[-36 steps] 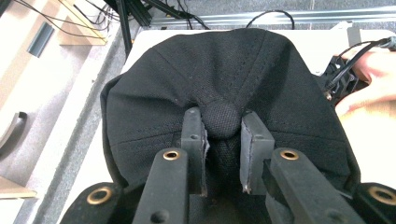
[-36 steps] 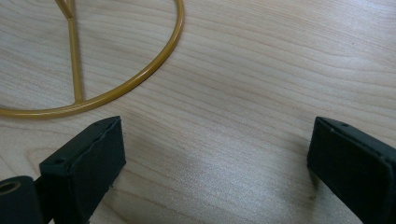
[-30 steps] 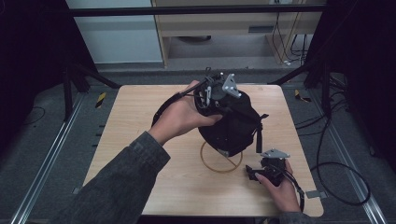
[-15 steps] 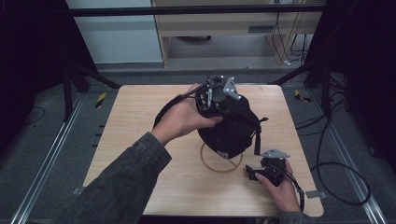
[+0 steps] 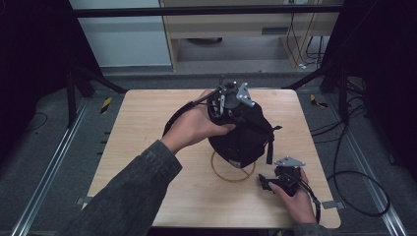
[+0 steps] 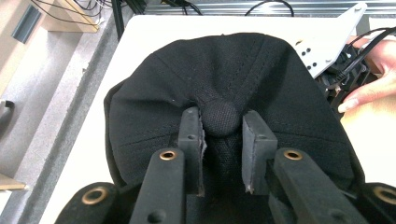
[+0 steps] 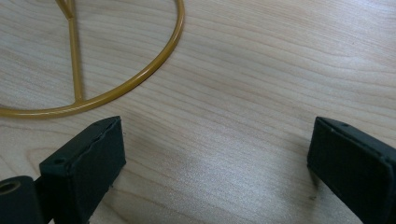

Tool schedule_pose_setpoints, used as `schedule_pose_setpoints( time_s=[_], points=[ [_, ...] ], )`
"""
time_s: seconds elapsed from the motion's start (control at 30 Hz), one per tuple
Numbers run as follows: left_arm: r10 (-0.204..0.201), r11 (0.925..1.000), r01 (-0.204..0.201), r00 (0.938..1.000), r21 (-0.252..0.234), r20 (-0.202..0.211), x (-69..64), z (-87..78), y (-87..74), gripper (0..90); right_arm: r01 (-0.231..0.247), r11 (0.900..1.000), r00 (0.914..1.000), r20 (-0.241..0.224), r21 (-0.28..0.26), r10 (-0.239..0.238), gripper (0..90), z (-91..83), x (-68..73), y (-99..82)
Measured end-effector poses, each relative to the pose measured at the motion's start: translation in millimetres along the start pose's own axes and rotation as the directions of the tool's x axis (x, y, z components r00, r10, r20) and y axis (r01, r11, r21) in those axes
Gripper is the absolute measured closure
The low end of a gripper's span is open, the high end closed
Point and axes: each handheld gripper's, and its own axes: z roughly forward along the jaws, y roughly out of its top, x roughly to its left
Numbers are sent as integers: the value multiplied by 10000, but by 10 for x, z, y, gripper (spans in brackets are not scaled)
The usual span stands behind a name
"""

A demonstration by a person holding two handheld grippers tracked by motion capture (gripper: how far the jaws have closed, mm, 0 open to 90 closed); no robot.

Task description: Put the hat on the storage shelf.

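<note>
Cap (image 5: 243,135) of black cloth sits atop a gold wire stand (image 5: 232,173) at the middle of the table (image 5: 147,128). Left gripper (image 6: 221,135) has its jaws just easing apart, the crown button (image 6: 221,118) between them and barely pinched. Right gripper (image 7: 217,163) rests wide open and empty beside the stand's ring. Placing appears nearly done; release and withdrawal remain.

A lab: a bare wooden table (image 5: 147,147) stands inside a black frame (image 5: 196,10); metal rails (image 5: 44,167) flank the table; cables (image 5: 354,177) trail on grey floor beside it.
</note>
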Motion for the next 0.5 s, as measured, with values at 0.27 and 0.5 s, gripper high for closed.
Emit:
schedule_pose_setpoints(
  time_s=[0.27, 0.5],
  points=[
    [-29, 10000, 29, 9998, 41, -174, 1, 17, -41, 688, -13, 10000, 10000, -4, -1, 13, 43, 0, 1, 0],
    [-155, 9999, 154, 9996, -72, -252, 0, 25, -98, 648, -5, 10000, 10000, -1, 1, 5, 43, 0, 1, 0]
  ],
)
